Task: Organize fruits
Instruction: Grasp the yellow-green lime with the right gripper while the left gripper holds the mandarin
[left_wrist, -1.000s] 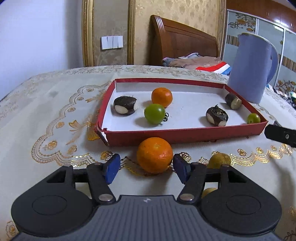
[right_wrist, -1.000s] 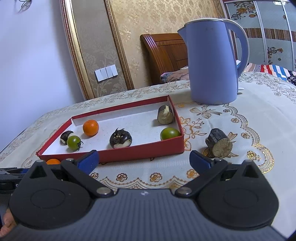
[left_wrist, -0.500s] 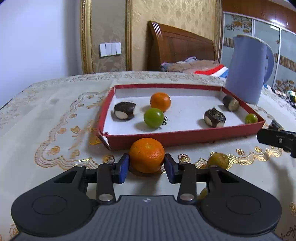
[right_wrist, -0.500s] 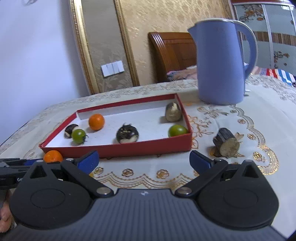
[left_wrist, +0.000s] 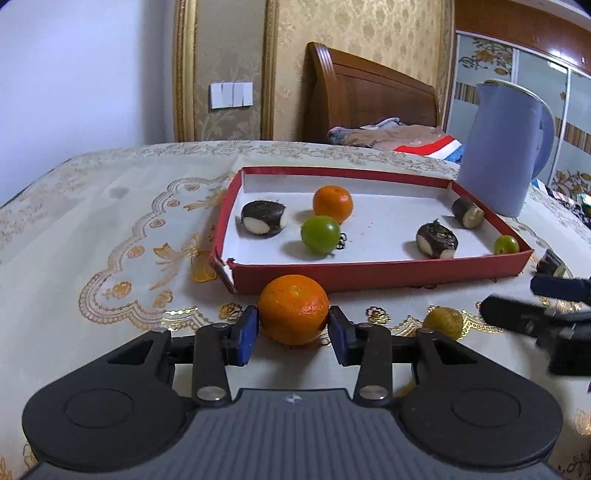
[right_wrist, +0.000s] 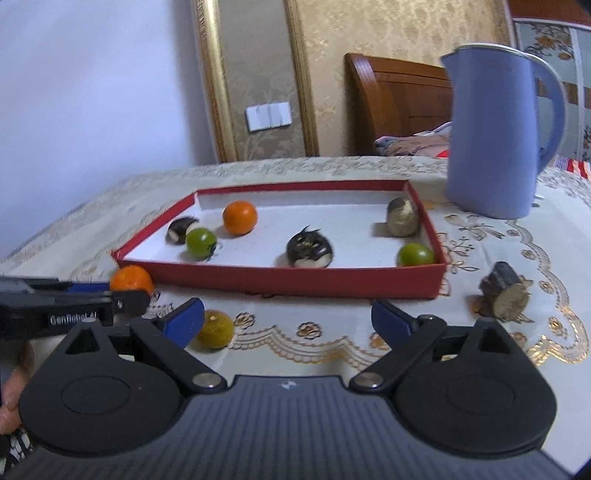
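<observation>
My left gripper (left_wrist: 292, 328) is shut on an orange (left_wrist: 293, 309) just in front of the red tray (left_wrist: 369, 275); the orange also shows in the right wrist view (right_wrist: 131, 278). The tray holds another orange (left_wrist: 332, 204), two green fruits (left_wrist: 320, 234) (left_wrist: 506, 244) and three dark water chestnuts (left_wrist: 264, 218). My right gripper (right_wrist: 288, 319) is open and empty above the cloth in front of the tray (right_wrist: 295, 282). A yellow-green fruit (right_wrist: 215, 328) lies by its left finger. A dark cut piece (right_wrist: 504, 295) lies right of the tray.
A blue kettle (right_wrist: 498, 136) stands behind the tray's right corner. The table carries a cream and gold embroidered cloth (left_wrist: 110, 236). A wooden headboard and bedding are behind the table. The right gripper shows at the right edge of the left wrist view (left_wrist: 546, 306).
My left gripper closed from wide open onto the orange and rose slightly. My right gripper moved left and nearer; the yellow-green fruit came into its view.
</observation>
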